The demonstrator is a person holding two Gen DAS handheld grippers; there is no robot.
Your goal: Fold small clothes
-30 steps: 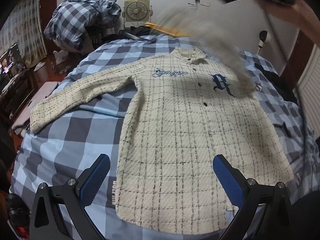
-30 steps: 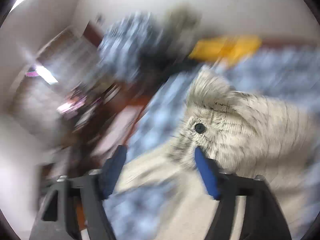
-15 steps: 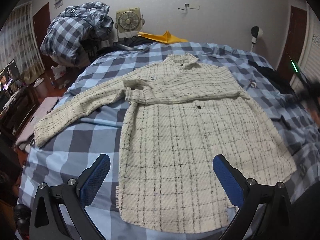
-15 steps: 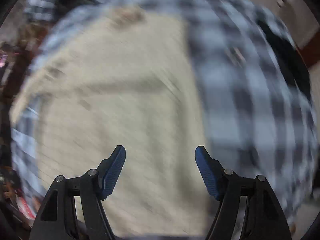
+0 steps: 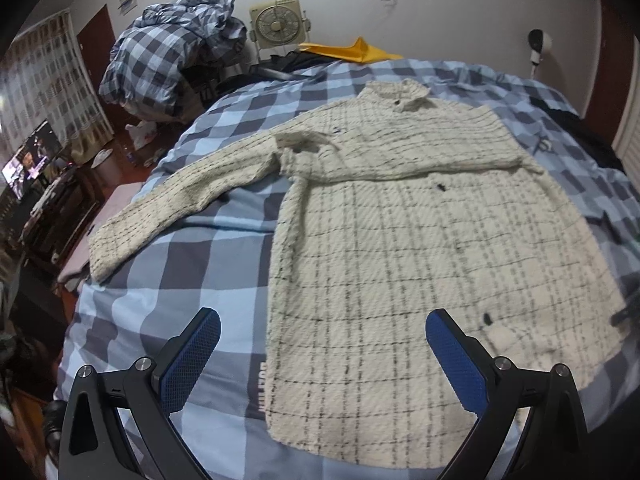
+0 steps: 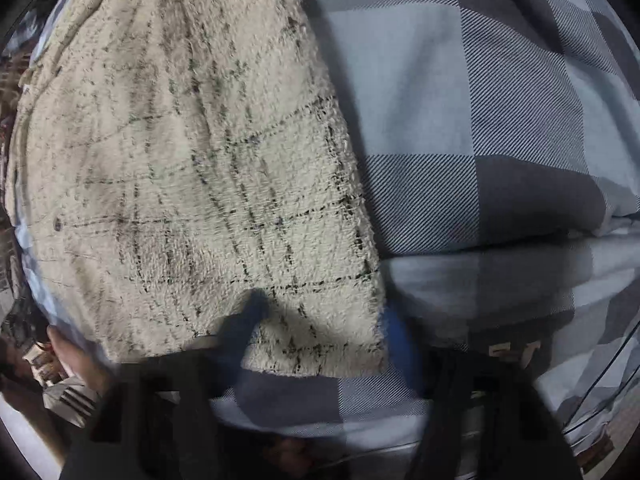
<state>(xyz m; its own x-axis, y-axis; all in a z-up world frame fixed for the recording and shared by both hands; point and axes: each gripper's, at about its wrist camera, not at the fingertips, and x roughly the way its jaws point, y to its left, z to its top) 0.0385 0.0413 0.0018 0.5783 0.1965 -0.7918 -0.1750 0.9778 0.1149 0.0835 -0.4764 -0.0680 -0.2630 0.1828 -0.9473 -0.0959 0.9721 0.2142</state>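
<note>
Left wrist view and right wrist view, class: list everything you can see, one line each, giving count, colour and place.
Shirt: one, cream with dark checks, flat on the bed, one sleeve folded across the chest.
Bed cover: one, blue-grey check, under the shirt.
Quilt heap: one, blue check, far left.
Fan: one, beige, by the wall.
Yellow cloth: one, behind the bed.
Screen: one, lit, left.
Left gripper: blue pads, open, above the hem.
Right gripper: blurred, at the shirt's corner.

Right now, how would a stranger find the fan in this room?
Start at the bed with the blue checked cover and look to the far wall. The fan stands there, between the pile of checked bedding and yellow cloth: a beige square box with a round grille.
</note>
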